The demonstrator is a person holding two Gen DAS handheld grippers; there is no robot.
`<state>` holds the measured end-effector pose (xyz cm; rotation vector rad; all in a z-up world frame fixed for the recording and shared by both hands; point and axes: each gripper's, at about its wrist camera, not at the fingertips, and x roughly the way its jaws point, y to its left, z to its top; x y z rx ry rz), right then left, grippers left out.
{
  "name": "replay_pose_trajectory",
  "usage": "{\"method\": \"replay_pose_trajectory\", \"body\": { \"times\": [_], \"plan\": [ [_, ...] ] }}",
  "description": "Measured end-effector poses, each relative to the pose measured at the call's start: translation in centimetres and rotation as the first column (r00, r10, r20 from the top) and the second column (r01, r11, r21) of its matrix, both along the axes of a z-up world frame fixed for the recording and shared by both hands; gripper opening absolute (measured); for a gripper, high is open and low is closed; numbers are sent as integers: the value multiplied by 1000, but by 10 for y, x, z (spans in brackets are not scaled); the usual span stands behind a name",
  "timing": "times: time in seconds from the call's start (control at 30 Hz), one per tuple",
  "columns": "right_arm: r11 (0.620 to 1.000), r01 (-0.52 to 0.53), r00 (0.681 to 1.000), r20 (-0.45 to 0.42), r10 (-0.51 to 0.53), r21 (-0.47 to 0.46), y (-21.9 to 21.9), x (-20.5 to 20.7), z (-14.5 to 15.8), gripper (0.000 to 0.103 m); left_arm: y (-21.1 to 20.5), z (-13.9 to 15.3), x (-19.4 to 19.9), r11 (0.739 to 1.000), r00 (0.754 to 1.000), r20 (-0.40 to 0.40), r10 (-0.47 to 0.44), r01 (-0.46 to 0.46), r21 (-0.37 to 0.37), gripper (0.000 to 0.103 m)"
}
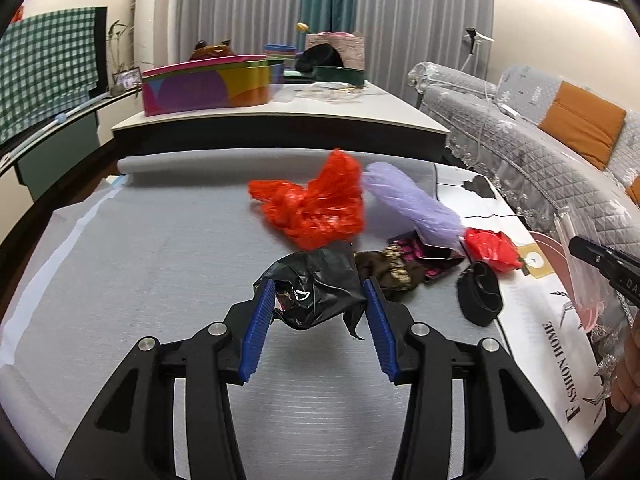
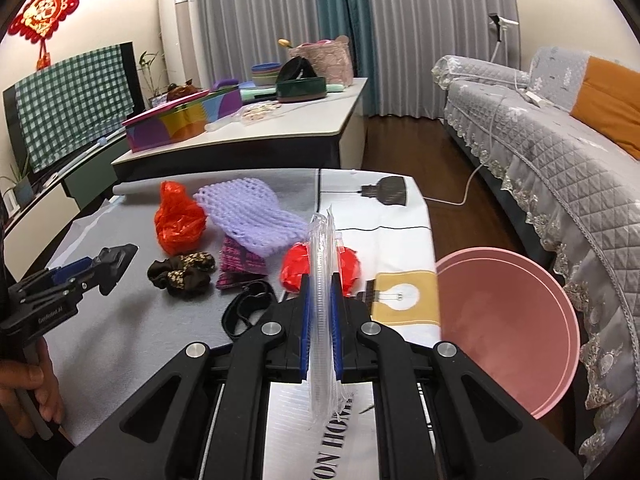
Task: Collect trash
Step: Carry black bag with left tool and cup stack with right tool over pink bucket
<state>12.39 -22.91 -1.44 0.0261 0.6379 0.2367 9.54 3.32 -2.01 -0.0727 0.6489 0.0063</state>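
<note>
Trash lies clustered around the purple foam net [image 2: 250, 216] on the tabletop [image 1: 140, 248]. Left fingers [image 1: 262, 312] pinch a crumpled black bag [image 1: 316, 284]; right fingers [image 2: 306, 320] clamp clear plastic packaging [image 2: 323, 280]. Both look light, soft, probably slippery, best gripped at bunched folds.

Home living room: sofa [image 2: 560, 168], curtains [image 2: 420, 32].
</note>
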Motion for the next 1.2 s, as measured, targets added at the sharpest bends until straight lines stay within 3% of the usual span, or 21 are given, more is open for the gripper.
{"method": "replay_pose_trajectory", "body": {
  "times": [1.2],
  "plan": [
    [983,182,983,28,-183,33,-81,-11,8,9,-105,9,9,982,983,18,-185,185,-24,45]
  ]
}}
